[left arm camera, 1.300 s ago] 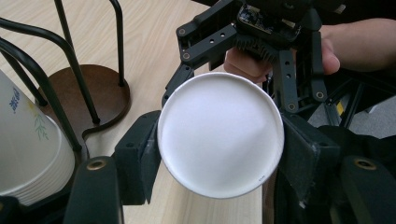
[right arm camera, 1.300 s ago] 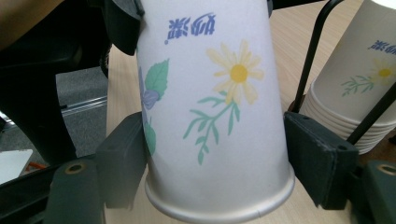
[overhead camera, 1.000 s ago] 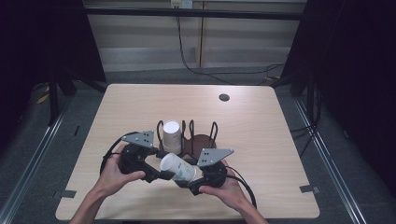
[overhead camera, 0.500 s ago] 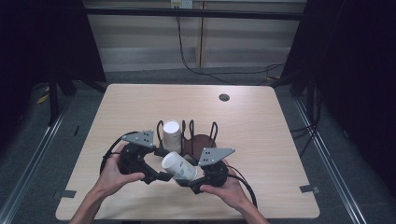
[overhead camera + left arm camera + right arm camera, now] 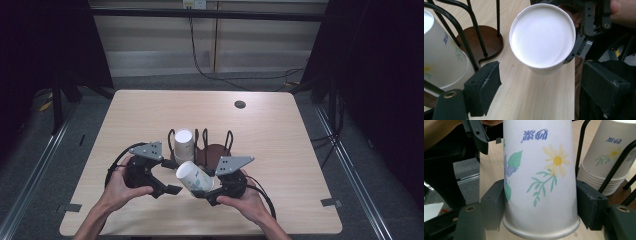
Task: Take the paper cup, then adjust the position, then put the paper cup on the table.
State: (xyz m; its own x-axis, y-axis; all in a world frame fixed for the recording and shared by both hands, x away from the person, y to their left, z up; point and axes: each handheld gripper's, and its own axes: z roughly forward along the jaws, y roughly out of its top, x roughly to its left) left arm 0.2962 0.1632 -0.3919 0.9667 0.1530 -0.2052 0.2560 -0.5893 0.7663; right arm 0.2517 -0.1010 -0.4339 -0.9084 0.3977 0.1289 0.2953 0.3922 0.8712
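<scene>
Now right gripper (image 5: 540,207) jaws clamp smooth tapered paper cup (image 5: 540,170) w/ daisy print; left gripper (image 5: 549,85) jaws wide apart.

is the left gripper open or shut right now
Open: the left gripper has just opened, its jaws apart with nothing between them, while the right gripper clamps the paper cup.

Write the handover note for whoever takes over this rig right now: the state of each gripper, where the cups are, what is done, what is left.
Left gripper: jaws have just been opening, now open, nothing between them.
Right gripper: jaws have just been closing, now shut on the paper cup, gripped near its rim and held above the table, its closed base toward the left gripper.
Stack of cups: upside down in the left slot of the wire rack.
Done: one cup held apart from the stack, now in the right gripper alone.
Left: probably placing this cup; where is not clear.
</scene>
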